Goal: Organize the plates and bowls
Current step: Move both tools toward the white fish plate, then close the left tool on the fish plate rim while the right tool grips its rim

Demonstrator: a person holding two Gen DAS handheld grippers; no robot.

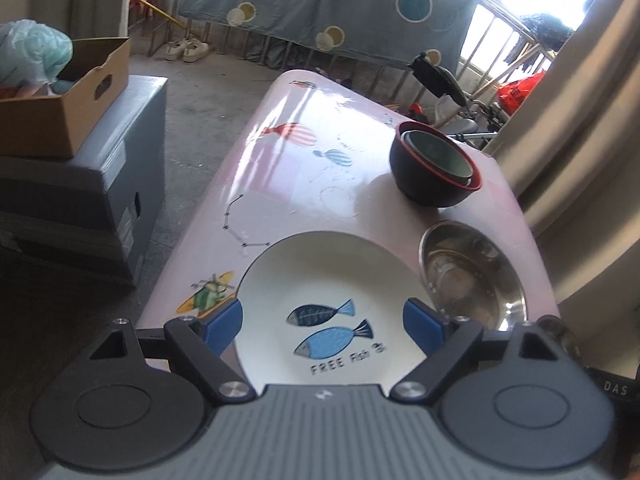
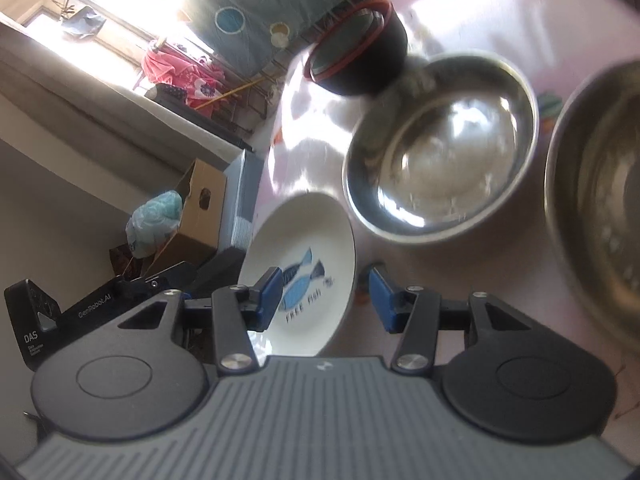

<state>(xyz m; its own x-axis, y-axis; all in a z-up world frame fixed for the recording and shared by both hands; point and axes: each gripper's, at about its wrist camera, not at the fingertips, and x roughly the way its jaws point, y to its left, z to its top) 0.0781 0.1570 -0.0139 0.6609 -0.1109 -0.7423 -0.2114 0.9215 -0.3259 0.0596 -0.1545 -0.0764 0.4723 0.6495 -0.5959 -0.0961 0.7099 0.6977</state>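
Note:
A white plate (image 1: 332, 300) with two blue fish lies at the near end of the pink table (image 1: 288, 128). My left gripper (image 1: 324, 324) hovers over it, open wide, its blue pads framing the plate without touching it. Beside the plate stands a steel bowl (image 1: 472, 276), and farther back a black red-rimmed bowl (image 1: 424, 176) with a green bowl nested inside. In the right wrist view my right gripper (image 2: 326, 300) is open over the plate's (image 2: 304, 256) near rim, holding nothing. Beyond it sit the steel bowl (image 2: 440, 148), a second steel bowl (image 2: 600, 200) and the black bowl (image 2: 368, 64).
Left of the table a cardboard box (image 1: 68, 112) with a plastic bag rests on a grey crate (image 1: 100, 200). A beige curtain (image 1: 580, 152) hangs along the table's right side. A dotted sheet (image 1: 320, 12) on a railing and shoes stand at the back.

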